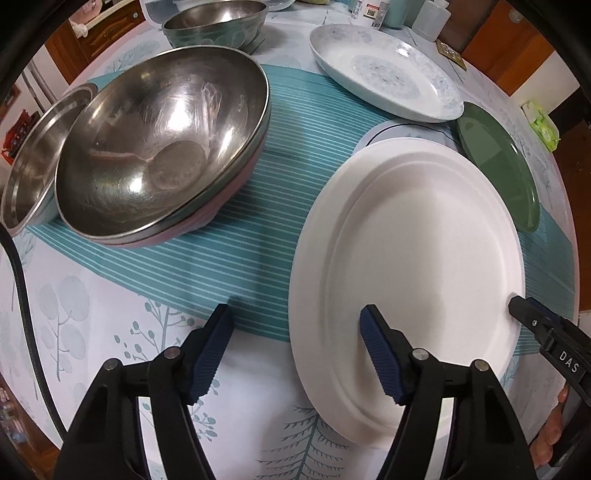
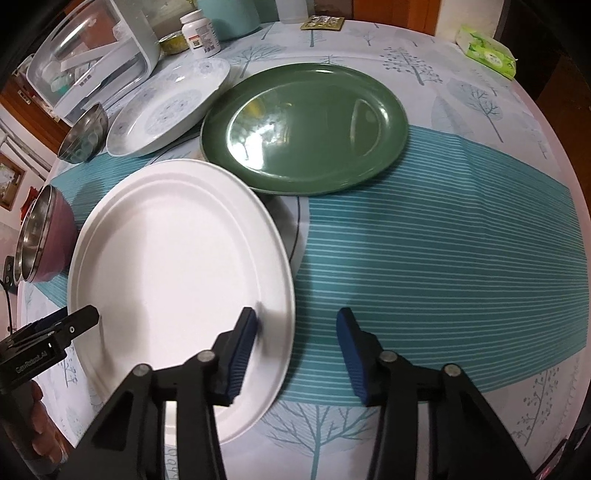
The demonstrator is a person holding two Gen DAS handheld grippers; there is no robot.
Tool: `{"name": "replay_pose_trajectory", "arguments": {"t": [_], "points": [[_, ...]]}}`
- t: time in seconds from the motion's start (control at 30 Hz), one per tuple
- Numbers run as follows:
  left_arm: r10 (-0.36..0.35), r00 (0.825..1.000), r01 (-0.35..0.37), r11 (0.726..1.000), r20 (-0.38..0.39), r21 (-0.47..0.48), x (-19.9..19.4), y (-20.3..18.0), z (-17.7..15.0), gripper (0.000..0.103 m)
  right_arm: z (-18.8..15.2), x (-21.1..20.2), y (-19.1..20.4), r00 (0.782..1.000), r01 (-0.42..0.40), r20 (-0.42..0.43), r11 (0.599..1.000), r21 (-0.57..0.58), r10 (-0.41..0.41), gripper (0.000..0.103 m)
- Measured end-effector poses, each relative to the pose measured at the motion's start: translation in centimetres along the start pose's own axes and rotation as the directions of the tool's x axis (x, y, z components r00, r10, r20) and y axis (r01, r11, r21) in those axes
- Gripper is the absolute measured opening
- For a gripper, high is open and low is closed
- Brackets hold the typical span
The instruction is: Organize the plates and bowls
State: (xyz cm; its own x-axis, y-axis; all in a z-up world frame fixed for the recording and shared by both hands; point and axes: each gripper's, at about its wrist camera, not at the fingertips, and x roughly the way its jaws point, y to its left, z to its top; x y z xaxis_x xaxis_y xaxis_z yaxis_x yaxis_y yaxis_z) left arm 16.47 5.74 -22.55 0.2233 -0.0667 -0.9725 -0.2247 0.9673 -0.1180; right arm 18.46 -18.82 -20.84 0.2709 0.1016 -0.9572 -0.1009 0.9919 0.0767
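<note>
We hold the left gripper (image 1: 297,345) low over the near edge of the bench (image 1: 92,317), pointing forward across the tree-printed cloth. Its jaws stand wide apart and grip nothing; the right finger (image 1: 380,354) lies over the near left part of the large white oval plate (image 1: 413,266), though we cannot tell whether it touches, and the left finger (image 1: 210,350) sits over bare cloth beside the plate.

We hold the right gripper (image 2: 295,349) at the same plate's opposite side, also low and pointed forward. Its jaws are likewise wide apart and hold nothing: one finger (image 2: 240,354) lies over the plate's near right rim, the other over the teal striped runner (image 2: 443,258).

The white plate rests on the runner and cloth, nearest us. Just behind it sits the round dark green plate (image 2: 306,129), their rims overlapping in the right wrist view. Beyond, the white oval dish with a pale blue floral pattern (image 2: 170,107) lies beside the green one. To the left, a large stainless steel bowl (image 1: 162,136) nests in a pink bowl (image 1: 207,206), with a shallow steel pan (image 1: 40,155) leaning against it and a smaller steel bowl (image 1: 214,20) farther back.
</note>
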Motion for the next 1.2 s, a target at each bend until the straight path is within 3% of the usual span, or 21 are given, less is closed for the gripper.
{"name": "replay_pose_trajectory", "arguments": {"t": [0.13, 0.3, 0.5, 0.8, 1.2], "points": [[0.009, 1.0, -0.01, 1.0, 0.022, 0.018, 0.4, -0.8, 0.7, 0.059, 0.1, 0.2, 0.8, 1.0, -0.02, -0.002, 1.0, -0.018, 0.02, 0.023], [-0.021, 0.999, 0.019, 0.999, 0.029, 0.051, 0.5, -1.8, 1.1, 0.031, 0.1, 0.1, 1.1, 1.0, -0.014, 0.016, 0.999, -0.036, 0.015, 0.023], [-0.035, 0.999, 0.034, 0.999, 0.03, 0.032, 0.4, -1.7, 0.8, 0.022, -0.5, -0.1, 0.8, 1.0, -0.016, 0.02, 0.999, -0.034, 0.017, 0.023], [-0.087, 0.996, 0.084, 0.992, 0.031, 0.095, -2.5, -3.0, -2.4, 0.02, -3.3, -2.7, -1.1, 1.0, 0.014, 0.017, 1.0, 0.025, -0.014, 0.023], [-0.143, 0.989, 0.148, 0.953, -0.039, 0.265, -4.8, -7.6, -7.8, 0.02, -9.4, -7.0, -6.4, 0.997, 0.073, -0.009, 0.988, 0.138, -0.072, 0.023]]}}
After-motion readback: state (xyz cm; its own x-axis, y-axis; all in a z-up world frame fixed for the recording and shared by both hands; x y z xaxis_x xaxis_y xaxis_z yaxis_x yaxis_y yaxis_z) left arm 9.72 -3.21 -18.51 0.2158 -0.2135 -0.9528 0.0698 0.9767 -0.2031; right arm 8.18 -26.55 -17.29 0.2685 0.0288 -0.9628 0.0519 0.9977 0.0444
